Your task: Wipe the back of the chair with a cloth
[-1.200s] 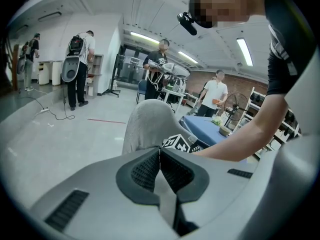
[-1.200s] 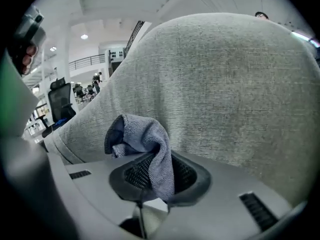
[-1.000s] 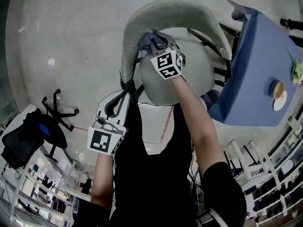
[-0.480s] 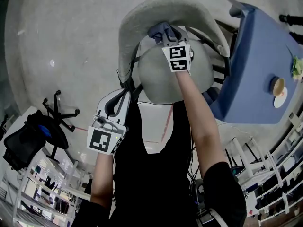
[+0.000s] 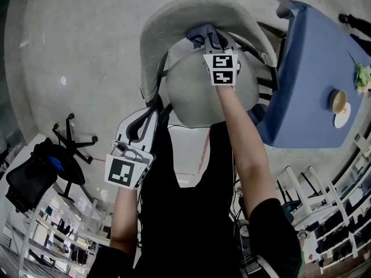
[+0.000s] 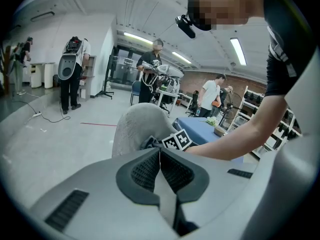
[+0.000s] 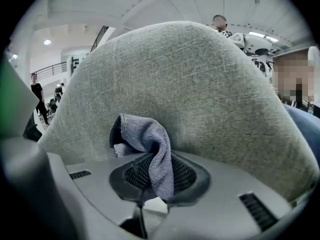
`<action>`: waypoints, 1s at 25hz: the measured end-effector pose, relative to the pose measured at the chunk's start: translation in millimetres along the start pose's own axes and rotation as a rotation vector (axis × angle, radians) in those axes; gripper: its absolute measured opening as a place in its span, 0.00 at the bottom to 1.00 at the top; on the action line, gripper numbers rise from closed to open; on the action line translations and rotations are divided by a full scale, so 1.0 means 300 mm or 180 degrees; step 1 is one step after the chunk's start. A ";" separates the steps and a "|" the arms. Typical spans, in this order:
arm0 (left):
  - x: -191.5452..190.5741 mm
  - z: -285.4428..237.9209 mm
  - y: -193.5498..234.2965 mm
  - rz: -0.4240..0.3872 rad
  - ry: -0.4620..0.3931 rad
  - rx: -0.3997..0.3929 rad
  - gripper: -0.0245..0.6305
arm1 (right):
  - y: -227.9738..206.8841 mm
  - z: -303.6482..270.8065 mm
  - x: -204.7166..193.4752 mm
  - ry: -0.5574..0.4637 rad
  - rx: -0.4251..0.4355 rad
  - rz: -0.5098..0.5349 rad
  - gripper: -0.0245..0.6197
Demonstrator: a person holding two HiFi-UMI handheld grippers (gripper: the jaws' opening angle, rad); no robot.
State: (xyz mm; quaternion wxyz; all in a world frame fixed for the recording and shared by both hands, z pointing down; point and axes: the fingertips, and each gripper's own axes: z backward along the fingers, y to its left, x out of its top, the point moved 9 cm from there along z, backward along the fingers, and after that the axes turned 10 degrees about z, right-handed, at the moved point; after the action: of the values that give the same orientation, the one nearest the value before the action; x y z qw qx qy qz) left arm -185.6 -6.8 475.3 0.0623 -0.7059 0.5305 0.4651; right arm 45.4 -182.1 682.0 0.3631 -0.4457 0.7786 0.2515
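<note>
The grey fabric chair back curves around a round grey seat. My right gripper is shut on a blue-grey cloth, which is pressed against the inner face of the chair back near its top. My left gripper hangs low at the left beside the chair, shut with nothing between its jaws. In the left gripper view the chair back and the right gripper's marker cube show ahead.
A blue table stands right of the chair with a bowl and greenery on it. A black office chair is at the lower left. Shelving lines the bottom edges. Several people stand far off in the room.
My right gripper has slid the cloth to the right along the chair back's inner face, toward its middle. The left gripper has stayed put.
</note>
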 end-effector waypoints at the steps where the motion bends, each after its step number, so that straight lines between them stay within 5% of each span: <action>1: -0.003 -0.004 -0.004 0.0000 0.0010 -0.0006 0.07 | -0.018 0.005 -0.010 0.0011 -0.0052 -0.0017 0.18; 25: -0.016 -0.014 -0.067 -0.0050 0.0015 -0.0093 0.07 | -0.242 0.156 -0.126 0.0132 -0.0666 -0.0335 0.18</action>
State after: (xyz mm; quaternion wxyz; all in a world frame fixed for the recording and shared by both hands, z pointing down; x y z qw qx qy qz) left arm -167.0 2.7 472.9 0.0545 -0.7120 0.5183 0.4707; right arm 137.9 -164.0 678.5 0.3112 -0.5265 0.7309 0.3028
